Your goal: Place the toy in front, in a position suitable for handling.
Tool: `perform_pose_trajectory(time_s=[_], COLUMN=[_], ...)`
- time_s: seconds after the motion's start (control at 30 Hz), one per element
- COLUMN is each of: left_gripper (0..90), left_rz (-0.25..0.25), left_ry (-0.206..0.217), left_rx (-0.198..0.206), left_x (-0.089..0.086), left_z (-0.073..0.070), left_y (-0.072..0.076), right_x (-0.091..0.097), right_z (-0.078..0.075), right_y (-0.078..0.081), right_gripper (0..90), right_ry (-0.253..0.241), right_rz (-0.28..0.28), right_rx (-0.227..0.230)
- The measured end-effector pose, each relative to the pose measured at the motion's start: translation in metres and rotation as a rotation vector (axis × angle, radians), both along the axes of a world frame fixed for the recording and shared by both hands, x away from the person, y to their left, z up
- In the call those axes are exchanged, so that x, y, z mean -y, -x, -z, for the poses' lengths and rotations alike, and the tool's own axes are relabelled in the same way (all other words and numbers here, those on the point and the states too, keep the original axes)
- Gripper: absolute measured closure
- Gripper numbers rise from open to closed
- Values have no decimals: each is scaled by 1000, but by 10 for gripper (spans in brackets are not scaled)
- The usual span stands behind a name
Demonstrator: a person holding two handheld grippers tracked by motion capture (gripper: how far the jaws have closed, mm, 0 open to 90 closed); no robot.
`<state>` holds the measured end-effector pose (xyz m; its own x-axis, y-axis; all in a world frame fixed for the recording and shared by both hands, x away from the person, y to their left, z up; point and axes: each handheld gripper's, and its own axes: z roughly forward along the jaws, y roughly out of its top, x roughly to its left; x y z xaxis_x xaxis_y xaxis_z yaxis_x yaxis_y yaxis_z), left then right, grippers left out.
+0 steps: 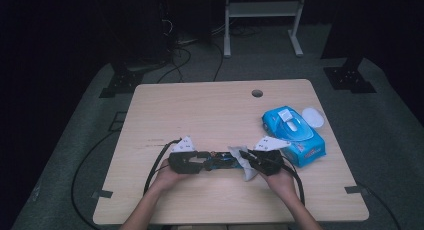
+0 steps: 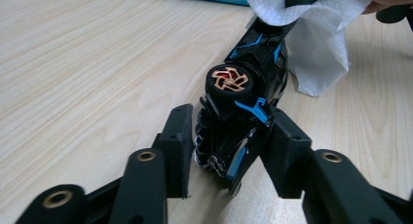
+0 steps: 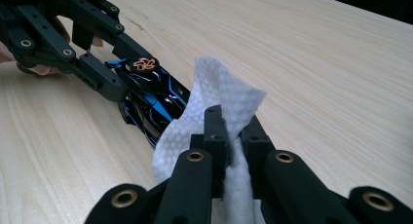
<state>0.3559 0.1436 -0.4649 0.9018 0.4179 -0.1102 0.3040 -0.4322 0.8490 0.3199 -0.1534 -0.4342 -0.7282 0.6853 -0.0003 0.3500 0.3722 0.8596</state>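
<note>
A black and blue toy car [image 1: 220, 162] with an orange wheel [image 2: 229, 80] lies on its side near the front of the wooden table [image 1: 200, 115]. My left gripper [image 2: 226, 136] is shut on one end of the toy car [image 2: 243, 112], a jaw on each flank. My right gripper [image 3: 234, 131] is shut on a folded white wipe [image 3: 219, 92], which drapes over the other end of the car [image 3: 151, 102]. In the high view the left gripper [image 1: 207, 162] and the right gripper [image 1: 246, 157] face each other across the car, and the wipe [image 1: 248, 174] hangs down.
A blue pack of wet wipes [image 1: 295, 135] lies at the right, just beyond my right hand, with a round white lid [image 1: 313, 117] beside it. A cable hole [image 1: 257, 93] sits near the far edge. Cables trail off the front edge.
</note>
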Motion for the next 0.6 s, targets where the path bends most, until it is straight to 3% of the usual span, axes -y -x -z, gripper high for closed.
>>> perform_pose_trajectory(time_s=[0.23,0.33,0.6], left_gripper=[483,472,431], left_rz=[4,-2,-62], left_ry=[40,106,161], left_rx=[-60,-87,-169], left_x=[-5,-10,-11], left_z=[-6,-11,-11], left_y=[-4,-7,-15], right_x=[1,1,2], right_z=[1,2,3], right_y=[0,0,3], right_gripper=[844,844,845], right_ry=[-9,-7,-6], right_rz=[-7,-8,-14], right_rx=[4,8,19])
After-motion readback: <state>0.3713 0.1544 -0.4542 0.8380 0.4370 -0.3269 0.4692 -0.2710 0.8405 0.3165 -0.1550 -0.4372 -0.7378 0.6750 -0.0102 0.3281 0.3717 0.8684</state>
